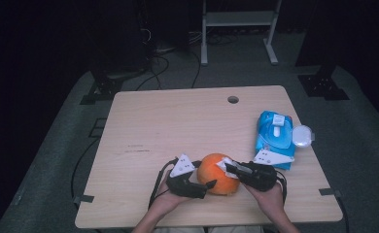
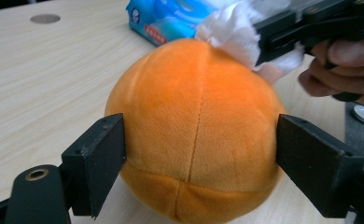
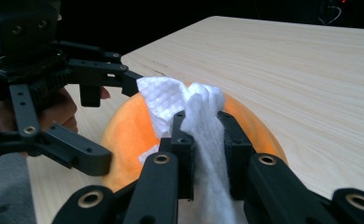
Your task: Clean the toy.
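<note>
An orange plush ball (image 1: 219,177) rests on the wooden table (image 1: 178,126) near its front edge. My left gripper (image 2: 201,154) reaches in from the left, and its two black pads lie against opposite sides of the ball (image 2: 194,126). My right gripper (image 3: 203,126) is shut on a white tissue (image 3: 180,100), which drapes over the top of the ball (image 3: 129,126). In the high view the right gripper (image 1: 229,167) comes in from the right and holds the tissue (image 1: 224,164) on the ball's upper right side.
A blue pack of wipes (image 1: 275,136) lies at the table's right edge, just behind my right hand, with a round white lid (image 1: 302,136) beside it. A cable hole (image 1: 233,99) sits near the far edge. A metal stand (image 1: 238,29) is on the floor beyond.
</note>
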`<state>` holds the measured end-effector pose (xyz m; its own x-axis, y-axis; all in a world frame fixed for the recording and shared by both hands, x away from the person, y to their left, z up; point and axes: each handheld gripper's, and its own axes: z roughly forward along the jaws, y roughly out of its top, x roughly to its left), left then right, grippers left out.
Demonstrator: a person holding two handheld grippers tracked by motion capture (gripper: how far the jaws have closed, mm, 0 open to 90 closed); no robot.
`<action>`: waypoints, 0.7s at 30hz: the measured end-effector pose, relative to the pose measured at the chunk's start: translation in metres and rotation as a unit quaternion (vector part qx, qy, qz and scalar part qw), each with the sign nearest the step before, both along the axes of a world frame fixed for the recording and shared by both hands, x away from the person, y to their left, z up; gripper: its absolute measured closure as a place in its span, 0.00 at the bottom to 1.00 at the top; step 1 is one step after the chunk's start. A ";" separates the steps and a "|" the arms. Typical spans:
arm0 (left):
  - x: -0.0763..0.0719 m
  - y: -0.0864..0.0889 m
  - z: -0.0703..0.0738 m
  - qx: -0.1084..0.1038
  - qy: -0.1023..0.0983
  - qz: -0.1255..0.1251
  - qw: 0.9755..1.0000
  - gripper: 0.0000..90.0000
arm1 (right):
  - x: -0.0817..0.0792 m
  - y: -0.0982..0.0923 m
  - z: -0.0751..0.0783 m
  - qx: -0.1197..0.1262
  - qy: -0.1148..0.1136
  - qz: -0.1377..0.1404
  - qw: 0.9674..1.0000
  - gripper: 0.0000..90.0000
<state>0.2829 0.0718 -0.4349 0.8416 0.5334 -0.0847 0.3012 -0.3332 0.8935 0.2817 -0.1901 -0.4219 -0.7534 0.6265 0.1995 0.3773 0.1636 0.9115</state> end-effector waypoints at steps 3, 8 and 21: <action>-0.002 -0.005 0.004 0.001 -0.016 0.000 1.000 0.28 | -0.010 0.009 0.009 -0.013 -0.029 0.004 1.000 0.87; -0.005 -0.011 0.007 0.015 -0.035 -0.015 0.999 0.24 | -0.019 0.025 0.018 -0.054 -0.061 0.024 0.996 0.87; -0.005 -0.017 -0.004 0.032 -0.024 -0.013 0.999 0.30 | -0.021 0.032 0.021 -0.070 -0.049 0.035 0.996 0.87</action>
<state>0.2775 0.0545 -0.4392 0.8579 0.5137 -0.0110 0.2495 -0.3978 0.8829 0.2612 -0.1579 -0.4009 -0.8084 0.5874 0.0366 0.2699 0.3147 0.9100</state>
